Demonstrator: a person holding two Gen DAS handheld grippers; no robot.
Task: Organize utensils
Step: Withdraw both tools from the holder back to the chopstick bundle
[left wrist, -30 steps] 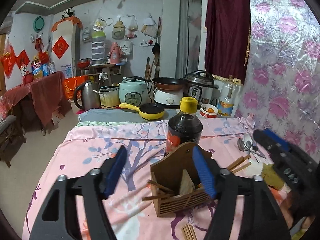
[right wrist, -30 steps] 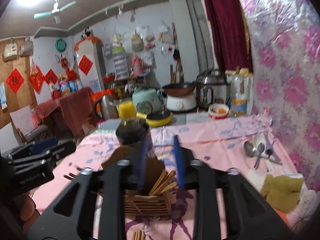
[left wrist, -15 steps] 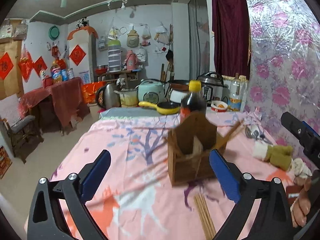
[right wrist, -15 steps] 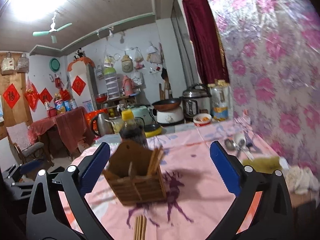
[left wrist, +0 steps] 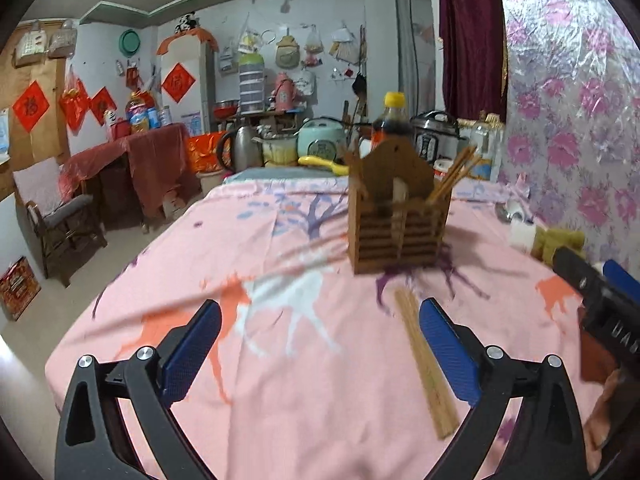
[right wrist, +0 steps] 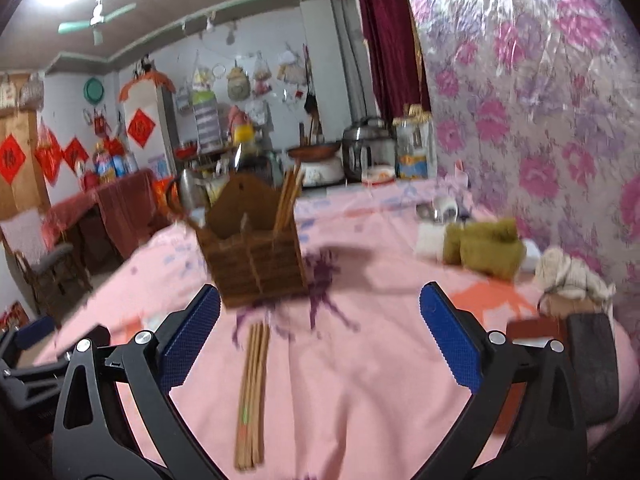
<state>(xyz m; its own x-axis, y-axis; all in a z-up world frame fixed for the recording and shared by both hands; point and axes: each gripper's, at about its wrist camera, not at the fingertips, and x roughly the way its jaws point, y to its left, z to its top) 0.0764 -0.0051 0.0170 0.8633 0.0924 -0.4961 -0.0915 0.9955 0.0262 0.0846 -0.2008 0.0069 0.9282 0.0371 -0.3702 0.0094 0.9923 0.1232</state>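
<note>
both grippers, left [left wrist: 320,334] and right [right wrist: 320,320], gape empty. next: right straddles chopsticks [right wrist: 252,392] midway, pinches, drops them into holder [right wrist: 256,264].

left tool [left wrist: 320,344] and right tool [right wrist: 320,344] alike — black angular frames, silver screws, textured blue pads.

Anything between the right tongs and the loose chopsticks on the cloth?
Nothing visible. The right tongs are open, and the chopsticks lie on bare pink cloth just left of centre between the jaws. The holder stands beyond them.
</note>
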